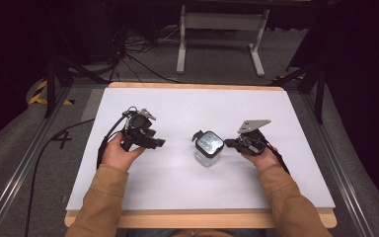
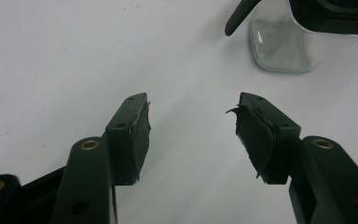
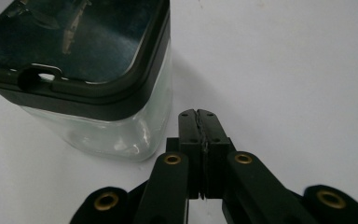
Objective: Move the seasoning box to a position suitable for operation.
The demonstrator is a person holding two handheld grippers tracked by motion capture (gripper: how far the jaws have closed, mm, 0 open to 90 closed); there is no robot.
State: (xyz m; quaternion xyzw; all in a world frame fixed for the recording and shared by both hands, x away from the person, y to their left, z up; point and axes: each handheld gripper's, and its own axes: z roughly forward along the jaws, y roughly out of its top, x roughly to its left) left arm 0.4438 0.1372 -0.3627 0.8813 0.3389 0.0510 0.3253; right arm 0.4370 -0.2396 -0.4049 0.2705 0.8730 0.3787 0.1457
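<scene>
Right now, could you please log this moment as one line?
left gripper open, empty | right gripper shut, empty, beside jar | jar upright, lidded

jar (image 2: 279, 46) cut by top edge, lid (image 3: 74, 46) cropped – contents unclear

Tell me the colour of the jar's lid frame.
Black, around a clear panel; the lid on the glass jar shows best in the right gripper view.

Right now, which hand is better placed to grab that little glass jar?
Probably the left tool: its jaws stand open, pointing toward the glass jar. The right tool sits right beside the jar, but its jaws are pressed shut.
</scene>
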